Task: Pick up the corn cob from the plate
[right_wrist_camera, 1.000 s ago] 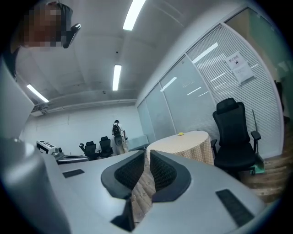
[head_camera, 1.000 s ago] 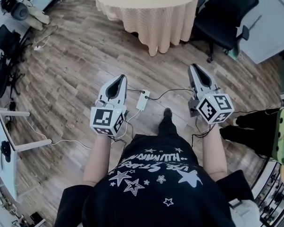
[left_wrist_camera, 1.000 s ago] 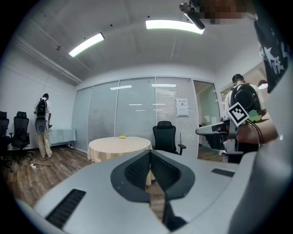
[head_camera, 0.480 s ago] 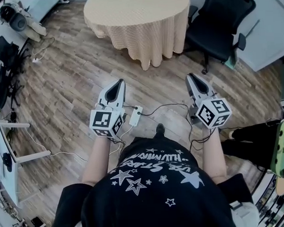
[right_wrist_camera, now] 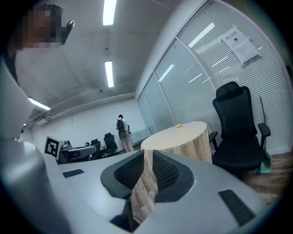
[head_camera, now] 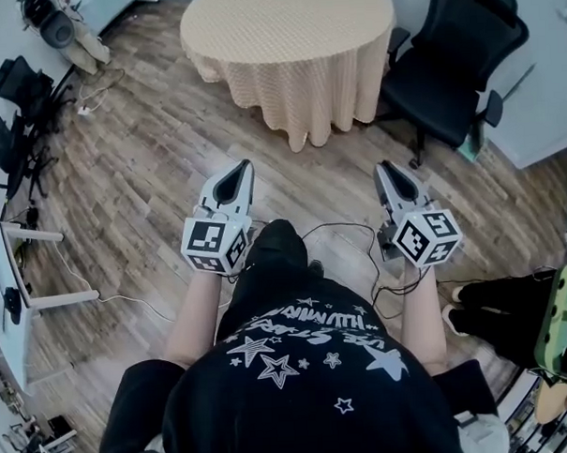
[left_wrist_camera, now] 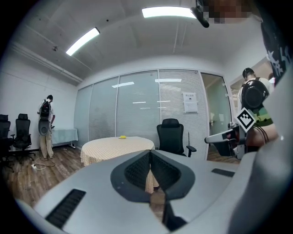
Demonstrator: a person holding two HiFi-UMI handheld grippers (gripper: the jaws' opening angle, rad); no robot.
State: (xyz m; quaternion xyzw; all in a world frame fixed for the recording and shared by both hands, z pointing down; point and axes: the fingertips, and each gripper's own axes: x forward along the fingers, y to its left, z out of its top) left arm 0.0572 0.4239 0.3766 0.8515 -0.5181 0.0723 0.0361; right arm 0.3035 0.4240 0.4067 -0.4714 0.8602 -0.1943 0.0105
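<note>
White lettering on the person's black star-printed T-shirt (head_camera: 308, 361) sits upside down and cannot be made out. Ahead of it, the white left gripper (head_camera: 242, 166) and white right gripper (head_camera: 383, 168) each have their jaws pressed together on nothing. Well beyond both, a small yellow item (left_wrist_camera: 122, 136), too distant to identify, lies on the round cream-clothed table (head_camera: 294, 42). The paper notice (left_wrist_camera: 190, 102) on the glass wall is illegible.

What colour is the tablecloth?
The tablecloth is pale beige with a fine check, best seen in the head view.
</note>
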